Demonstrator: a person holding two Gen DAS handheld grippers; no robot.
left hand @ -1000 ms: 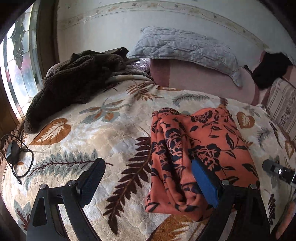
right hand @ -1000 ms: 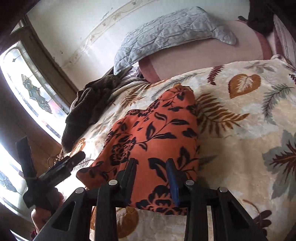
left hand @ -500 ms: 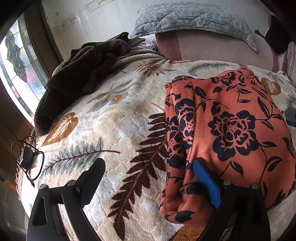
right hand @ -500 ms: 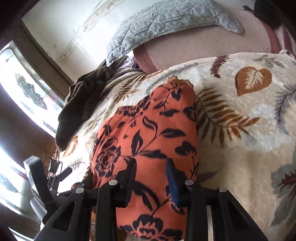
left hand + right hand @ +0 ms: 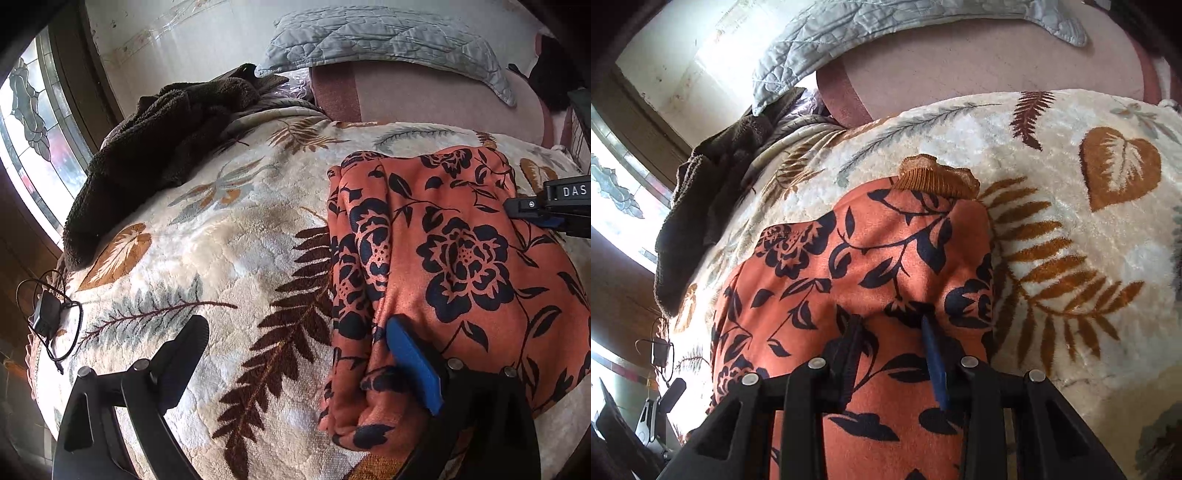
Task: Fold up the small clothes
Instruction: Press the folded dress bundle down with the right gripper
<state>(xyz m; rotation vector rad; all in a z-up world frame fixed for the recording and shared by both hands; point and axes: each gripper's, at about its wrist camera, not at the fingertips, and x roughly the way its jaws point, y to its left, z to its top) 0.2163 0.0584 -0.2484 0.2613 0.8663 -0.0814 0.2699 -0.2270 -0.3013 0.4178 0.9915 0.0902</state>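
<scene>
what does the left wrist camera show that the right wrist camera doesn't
Only the left wrist view shows the left gripper from behind, jaws wide apart, its blue pad against the orange garment's folded edge, and the right gripper reaching in from the side.

Only the right wrist view shows the right gripper head-on, its narrow jaws pressed into the cloth, plus the garment's ribbed cuff.

Both show the garment, the leaf-print blanket, the brown blanket, the grey pillow and the window.
</scene>
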